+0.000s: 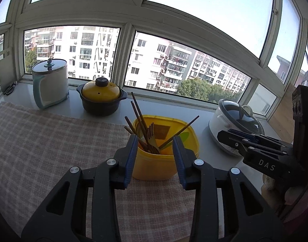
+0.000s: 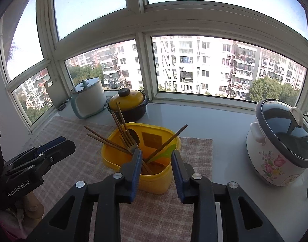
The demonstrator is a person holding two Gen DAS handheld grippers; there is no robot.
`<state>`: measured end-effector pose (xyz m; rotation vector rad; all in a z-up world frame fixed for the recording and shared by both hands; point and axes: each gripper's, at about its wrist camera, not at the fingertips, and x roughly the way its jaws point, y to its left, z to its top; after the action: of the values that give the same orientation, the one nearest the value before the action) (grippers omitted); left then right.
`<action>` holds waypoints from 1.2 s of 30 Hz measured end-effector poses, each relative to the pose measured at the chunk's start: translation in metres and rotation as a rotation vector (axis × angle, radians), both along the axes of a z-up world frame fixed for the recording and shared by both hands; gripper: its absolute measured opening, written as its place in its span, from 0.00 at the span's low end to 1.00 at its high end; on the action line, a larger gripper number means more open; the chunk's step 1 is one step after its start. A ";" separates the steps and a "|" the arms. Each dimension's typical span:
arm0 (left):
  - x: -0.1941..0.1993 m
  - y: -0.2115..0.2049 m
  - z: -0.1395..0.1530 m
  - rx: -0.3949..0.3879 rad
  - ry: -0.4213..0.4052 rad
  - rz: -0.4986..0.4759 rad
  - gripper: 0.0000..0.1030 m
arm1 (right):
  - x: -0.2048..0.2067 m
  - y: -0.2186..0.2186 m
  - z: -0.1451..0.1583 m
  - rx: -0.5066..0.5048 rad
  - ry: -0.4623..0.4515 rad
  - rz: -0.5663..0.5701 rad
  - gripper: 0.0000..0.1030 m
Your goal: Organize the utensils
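A yellow plastic container point(image 1: 154, 167) stands on the checked cloth point(image 1: 42, 141) and holds several brown chopsticks point(image 1: 137, 113), a wooden fork point(image 1: 151, 133) and a green spoon point(image 1: 183, 137). My left gripper point(image 1: 155, 141) hovers just in front of it, jaws apart, nothing between the blue pads. The right wrist view shows the same container point(image 2: 154, 181) with the fork point(image 2: 130, 139), chopsticks point(image 2: 105, 141), green spoon point(image 2: 167, 151) and a dark spoon point(image 2: 134, 135). My right gripper point(image 2: 156, 153) is open and empty before it. Each gripper appears at the edge of the other's view.
Along the windowsill stand a white and teal pot point(image 1: 49, 84), a dark casserole with a yellow lid point(image 1: 101, 98) and a white rice cooker point(image 2: 281, 145). A cutting board point(image 1: 4, 70) and scissors point(image 1: 10, 88) are at the far left corner.
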<state>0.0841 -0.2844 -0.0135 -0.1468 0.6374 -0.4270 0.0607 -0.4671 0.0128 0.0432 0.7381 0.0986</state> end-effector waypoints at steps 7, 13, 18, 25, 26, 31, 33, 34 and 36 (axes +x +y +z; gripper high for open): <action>-0.035 0.013 0.012 0.057 -0.058 -0.009 0.74 | -0.031 0.012 0.014 -0.038 -0.053 -0.042 0.74; -0.055 0.023 0.020 0.091 -0.075 -0.010 0.89 | -0.048 0.023 0.022 -0.050 -0.075 -0.054 0.85; -0.061 0.030 0.022 0.115 -0.063 0.015 0.93 | -0.058 0.031 0.023 -0.058 -0.093 -0.067 0.91; -0.067 0.040 0.022 0.144 -0.052 0.071 0.99 | -0.070 0.039 0.027 -0.081 -0.125 -0.098 0.99; -0.067 0.042 0.022 0.150 -0.053 0.077 1.00 | -0.071 0.040 0.028 -0.085 -0.131 -0.106 1.00; -0.071 0.046 0.022 0.138 -0.043 0.077 1.00 | -0.075 0.042 0.027 -0.090 -0.131 -0.133 1.00; -0.073 0.047 0.022 0.148 -0.051 0.080 1.00 | -0.077 0.042 0.026 -0.095 -0.134 -0.138 1.00; -0.074 0.046 0.022 0.154 -0.052 0.081 1.00 | -0.078 0.043 0.026 -0.098 -0.135 -0.141 1.00; -0.074 0.046 0.021 0.161 -0.052 0.079 1.00 | -0.079 0.044 0.025 -0.100 -0.136 -0.145 1.00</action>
<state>0.0104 -0.2381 0.0077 -0.0075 0.6101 -0.3011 -0.0184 -0.4236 0.0382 -0.0055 0.6015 -0.0737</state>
